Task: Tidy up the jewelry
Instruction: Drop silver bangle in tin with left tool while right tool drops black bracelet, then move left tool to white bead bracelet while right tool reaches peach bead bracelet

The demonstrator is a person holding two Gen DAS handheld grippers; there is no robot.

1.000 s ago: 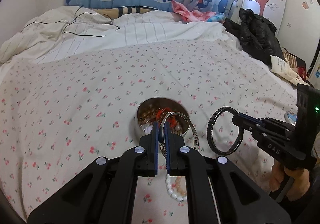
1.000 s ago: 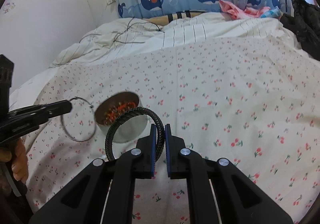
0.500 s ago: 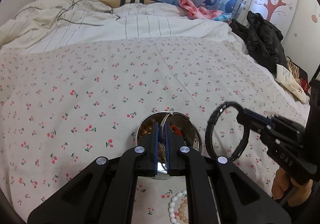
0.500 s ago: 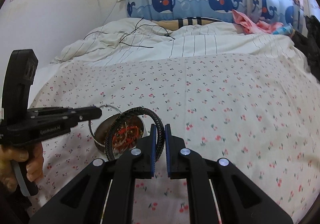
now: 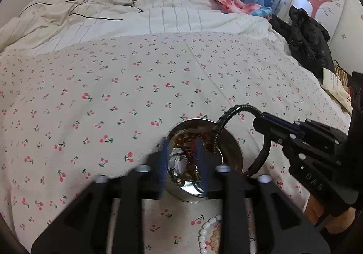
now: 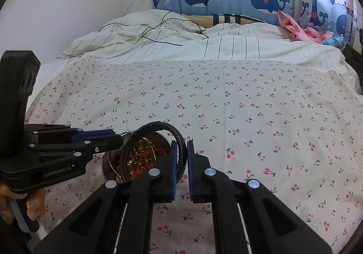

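Two grippers meet over one small metal tin (image 5: pixel 229 152), which sits on the cherry-print sheet (image 5: pixel 136 86) and already holds a tangle of amber and red beads. Your right gripper (image 6: pixel 180 152) has its fingers clamped on the black braided bracelet (image 6: pixel 158 125), pinching the band at one spot so the rest of the loop stands free and hangs out over the tin's mouth; held that way, a simple release should let it fall inside rather than drape across the rim. Your left gripper (image 5: pixel 181 163) has its fingers spread apart, straddling the near side of the tin with nothing between them, and motion blur smears their edges. In the right wrist view a thin silver hoop (image 6: pixel 149 152) shows at the tin's opening just off the left fingertips, apparently resting in or against the tin; whether it has settled fully inside is hard to tell. A string of white and peach beads (image 5: pixel 207 234) lies on the sheet just in front of the tin, beneath your left gripper, so that piece is not yet put away. The tin is small, so keep the two tools from knocking together above it.
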